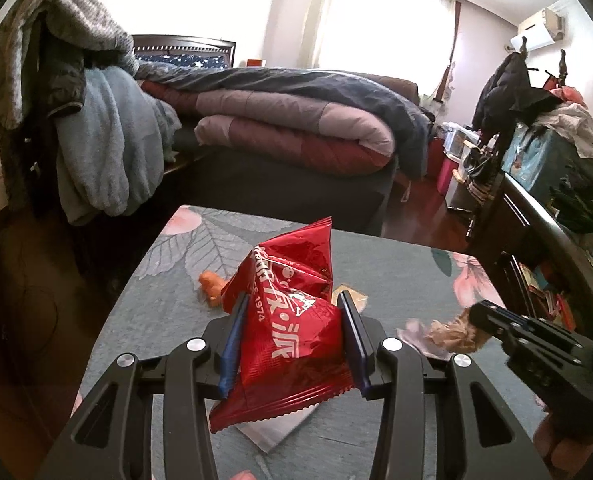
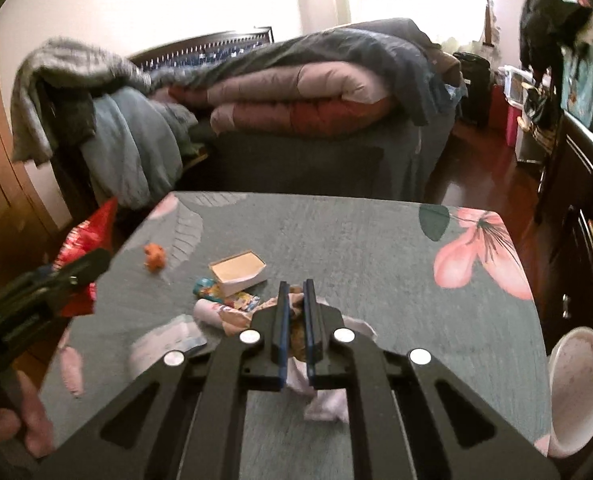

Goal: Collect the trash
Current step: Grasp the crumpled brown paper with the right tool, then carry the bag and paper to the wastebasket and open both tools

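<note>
Table (image 2: 376, 240): crumpled tissue (image 2: 324, 400) pinched in right gripper (image 2: 296, 292).

We can't see all of the bowl (image 2: 576, 392); the edge cuts it. The red bag (image 1: 292, 320) hides some paper (image 1: 272, 432).

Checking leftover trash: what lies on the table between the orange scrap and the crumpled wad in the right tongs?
In the right wrist view, an open cardboard box and colourful wrappers lie between the orange scrap and the wad.
</note>
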Demonstrator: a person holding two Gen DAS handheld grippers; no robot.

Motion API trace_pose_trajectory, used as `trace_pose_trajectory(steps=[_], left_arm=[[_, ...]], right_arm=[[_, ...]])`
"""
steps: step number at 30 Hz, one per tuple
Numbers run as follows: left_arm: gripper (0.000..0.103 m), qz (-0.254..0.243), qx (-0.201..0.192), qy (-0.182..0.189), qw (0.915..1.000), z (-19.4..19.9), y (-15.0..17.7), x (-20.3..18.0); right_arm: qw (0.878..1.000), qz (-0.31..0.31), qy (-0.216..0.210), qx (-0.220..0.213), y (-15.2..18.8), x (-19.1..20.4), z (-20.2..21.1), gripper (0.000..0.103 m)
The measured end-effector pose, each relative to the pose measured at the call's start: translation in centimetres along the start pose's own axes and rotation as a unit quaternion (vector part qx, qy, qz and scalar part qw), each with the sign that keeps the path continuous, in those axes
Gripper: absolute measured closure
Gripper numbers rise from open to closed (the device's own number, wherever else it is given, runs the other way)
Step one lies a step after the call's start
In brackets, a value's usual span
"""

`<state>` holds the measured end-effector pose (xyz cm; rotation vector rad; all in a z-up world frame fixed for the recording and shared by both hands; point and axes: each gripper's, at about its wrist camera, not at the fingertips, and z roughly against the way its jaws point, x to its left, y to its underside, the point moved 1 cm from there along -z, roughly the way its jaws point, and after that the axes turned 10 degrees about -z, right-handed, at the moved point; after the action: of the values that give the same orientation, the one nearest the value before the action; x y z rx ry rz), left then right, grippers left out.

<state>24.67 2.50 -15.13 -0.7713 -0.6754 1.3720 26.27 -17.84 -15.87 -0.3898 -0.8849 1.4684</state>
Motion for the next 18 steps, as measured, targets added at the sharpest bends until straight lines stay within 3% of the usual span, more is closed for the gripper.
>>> trace_pose_trajectory(steps=[8, 18], left_arm=[[0.058, -0.020, -0.013, 0.026, 0.9994, 2.1, -0.1, -3.3], [0.058, -0.063, -0.025, 0.069, 0.9953, 3.9, -0.5, -9.2]], right_arm=[[0.999, -0.035, -0.008, -0.019, 1.7, -2.9, 4.9, 0.095], [0.996, -0.068, 0.023, -0.054, 4.7, -7.2, 9.7, 0.095]])
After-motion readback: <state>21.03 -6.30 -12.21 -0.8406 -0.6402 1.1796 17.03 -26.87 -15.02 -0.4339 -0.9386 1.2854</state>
